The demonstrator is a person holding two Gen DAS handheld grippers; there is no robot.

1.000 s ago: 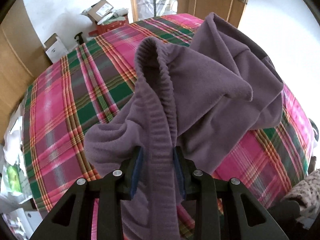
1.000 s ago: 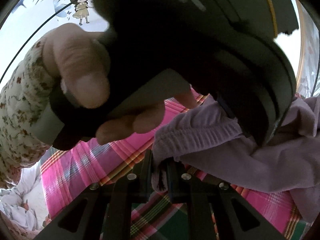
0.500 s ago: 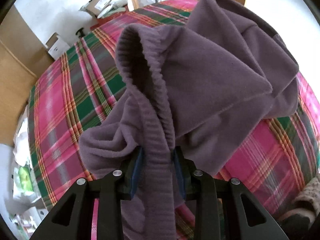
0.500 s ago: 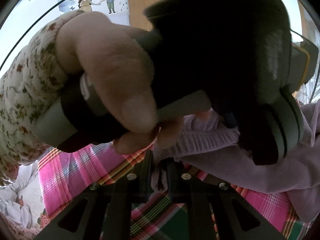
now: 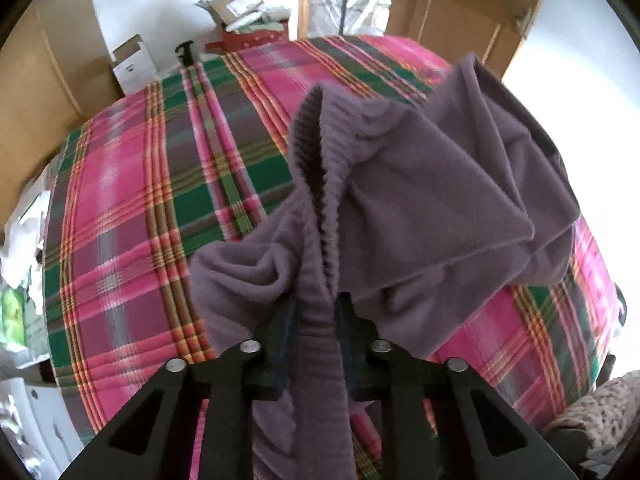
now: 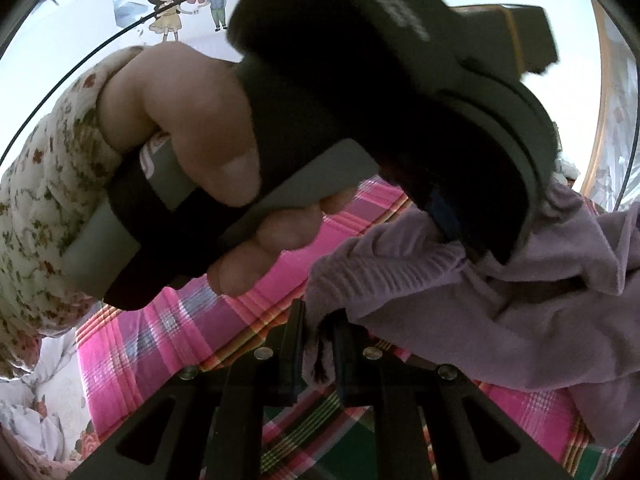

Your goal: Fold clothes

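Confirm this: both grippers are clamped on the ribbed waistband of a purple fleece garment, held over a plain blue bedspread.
One thing is wrong: the bedspread is pink and green plaid, not plain blue, as the left wrist view shows. The left gripper and right gripper are each clamped on the purple fleece garment's ribbed waistband.

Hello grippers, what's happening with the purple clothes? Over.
Left gripper shut on purple garment, at its ribbed band. Right gripper shut on it too. Garment bunched above plaid bedcover, unfolded. Nothing blocking.

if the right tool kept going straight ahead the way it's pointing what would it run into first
Most likely the left tool and the hand holding it, which fill the view just ahead. The right tool is shut on the purple garment; depth is hard to judge.
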